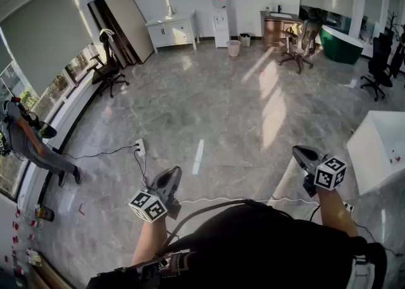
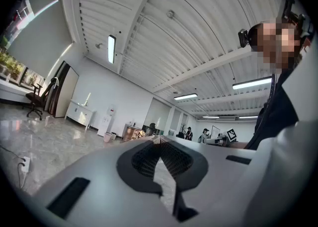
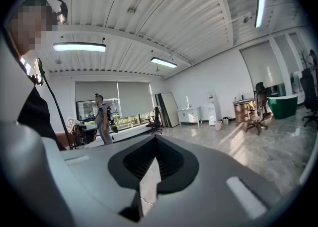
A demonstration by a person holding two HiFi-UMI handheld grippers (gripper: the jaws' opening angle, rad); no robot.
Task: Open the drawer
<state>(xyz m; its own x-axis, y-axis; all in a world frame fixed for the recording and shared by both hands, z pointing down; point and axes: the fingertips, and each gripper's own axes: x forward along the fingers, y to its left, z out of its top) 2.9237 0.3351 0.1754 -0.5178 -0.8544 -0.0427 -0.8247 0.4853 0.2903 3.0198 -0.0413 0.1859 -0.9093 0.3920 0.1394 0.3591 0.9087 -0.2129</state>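
Evidently not yet at work, the left gripper (image 1: pixel 171 174) and right gripper (image 1: pixel 299 153) are held level in front of the person, each with its jaws pressed together on nothing. Judging by the open floor (image 1: pixel 215 110) beyond the tips, this is a carrying posture. No drawer is near either jaw; the likeliest one, in a white cabinet (image 1: pixel 172 31), stands far ahead of them.

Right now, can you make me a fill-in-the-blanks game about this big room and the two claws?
The left claw and the right claw are both ___, holding nothing.
The white cabinet stands against the far ___.
The leftmost office chair is ___ in colour.
Missing words: shut; wall; black.
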